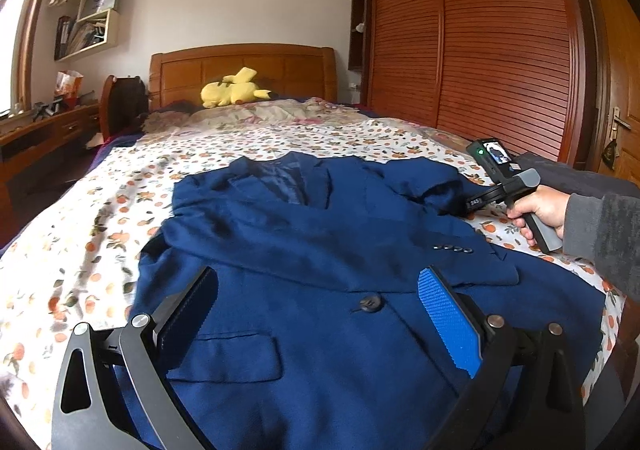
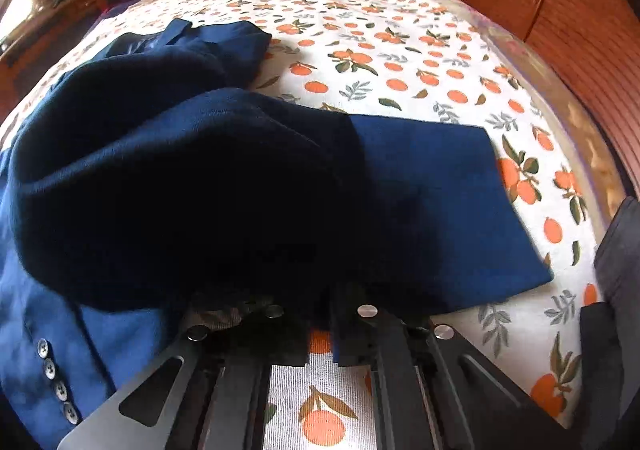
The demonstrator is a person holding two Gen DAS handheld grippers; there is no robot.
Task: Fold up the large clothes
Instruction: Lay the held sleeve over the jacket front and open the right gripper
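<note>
Two hand-held grippers on blue jacket: left hand-held gripper spread empty, right hand-held gripper clenched on sleeve, liable to slip if thinly pinched.

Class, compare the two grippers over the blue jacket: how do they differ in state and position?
The left gripper is open, its pads spread wide above the jacket's front button, holding nothing. The right gripper is shut, pinching the cloth of a sleeve at the jacket's side. The left gripper hangs clear of the cloth; the right gripper is low, close to the bedsheet. Both are hand-held and point down at the same jacket.
</note>
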